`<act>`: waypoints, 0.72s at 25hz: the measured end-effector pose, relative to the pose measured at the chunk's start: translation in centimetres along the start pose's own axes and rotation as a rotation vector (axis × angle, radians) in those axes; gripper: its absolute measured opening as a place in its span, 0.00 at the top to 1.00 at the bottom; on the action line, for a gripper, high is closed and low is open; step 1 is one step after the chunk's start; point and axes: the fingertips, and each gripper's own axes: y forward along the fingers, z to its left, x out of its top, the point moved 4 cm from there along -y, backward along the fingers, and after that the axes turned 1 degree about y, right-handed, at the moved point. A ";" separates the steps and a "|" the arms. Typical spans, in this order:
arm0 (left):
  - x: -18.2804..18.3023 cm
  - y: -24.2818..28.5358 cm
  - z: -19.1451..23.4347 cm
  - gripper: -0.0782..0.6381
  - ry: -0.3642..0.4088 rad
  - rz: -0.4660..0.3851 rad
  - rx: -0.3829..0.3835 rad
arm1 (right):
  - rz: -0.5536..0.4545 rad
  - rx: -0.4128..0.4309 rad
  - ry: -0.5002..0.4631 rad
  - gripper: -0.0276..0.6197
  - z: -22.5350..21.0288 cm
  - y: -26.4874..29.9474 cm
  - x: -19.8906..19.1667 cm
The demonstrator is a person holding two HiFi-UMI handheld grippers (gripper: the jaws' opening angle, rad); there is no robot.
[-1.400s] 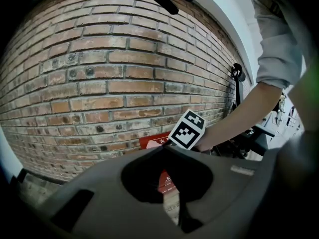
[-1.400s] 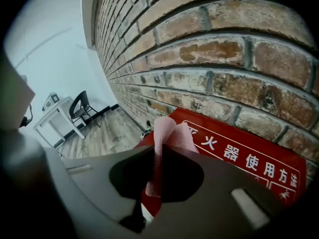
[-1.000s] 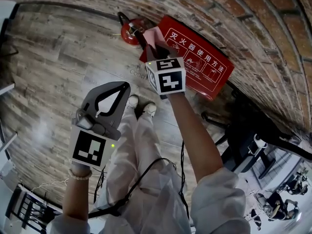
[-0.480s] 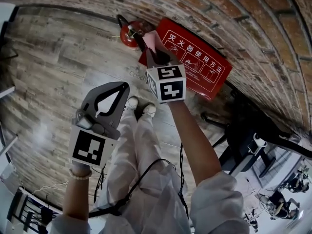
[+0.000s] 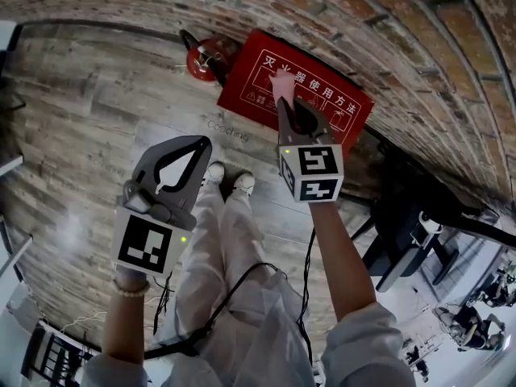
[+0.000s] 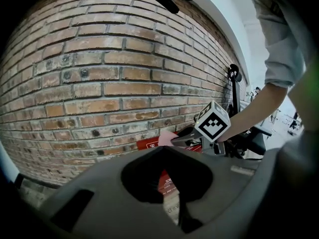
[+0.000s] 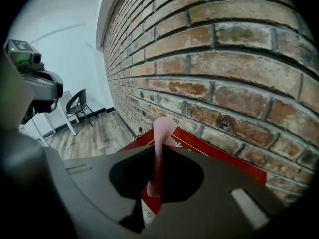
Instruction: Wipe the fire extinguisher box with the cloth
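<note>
The red fire extinguisher box (image 5: 318, 111) with white print lies against the foot of the brick wall. My right gripper (image 5: 288, 108) is shut on a pink cloth (image 5: 283, 85), which rests on the middle of the box's face. In the right gripper view the pink cloth (image 7: 159, 156) hangs as a strip between the jaws, over the red box (image 7: 214, 153). My left gripper (image 5: 205, 143) hovers above the floor to the left of the box, shut with nothing in it. From the left gripper view the box (image 6: 148, 144) and the cloth (image 6: 167, 138) show beyond its jaws.
A red fire extinguisher (image 5: 201, 58) stands at the box's left end. The brick wall (image 5: 387, 22) runs behind it. Dark chair and table legs (image 5: 407, 216) crowd the right. The person's shoes (image 5: 230, 177) stand on the wood floor (image 5: 89, 103). A chair (image 7: 79, 106) stands farther off.
My right gripper has slid the pink cloth to the right along the box, from its left end to the middle. The left gripper has stayed in place.
</note>
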 end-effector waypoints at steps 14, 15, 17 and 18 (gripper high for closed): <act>0.8 1.2 -1.5 0.89 0.025 0.001 -0.047 | 0.112 -0.355 0.191 0.91 -12.3 -11.2 -9.8; 0.8 1.3 -1.6 0.89 0.027 0.004 -0.050 | 0.119 -0.378 0.203 0.91 -12.9 -11.8 -10.5; 0.8 1.6 -1.8 0.89 0.032 0.007 -0.058 | 0.135 -0.415 0.227 0.91 -13.7 -12.9 -11.8; 0.8 1.7 -2.0 0.89 0.036 0.007 -0.062 | 0.143 -0.429 0.238 0.91 -14.0 -13.3 -12.4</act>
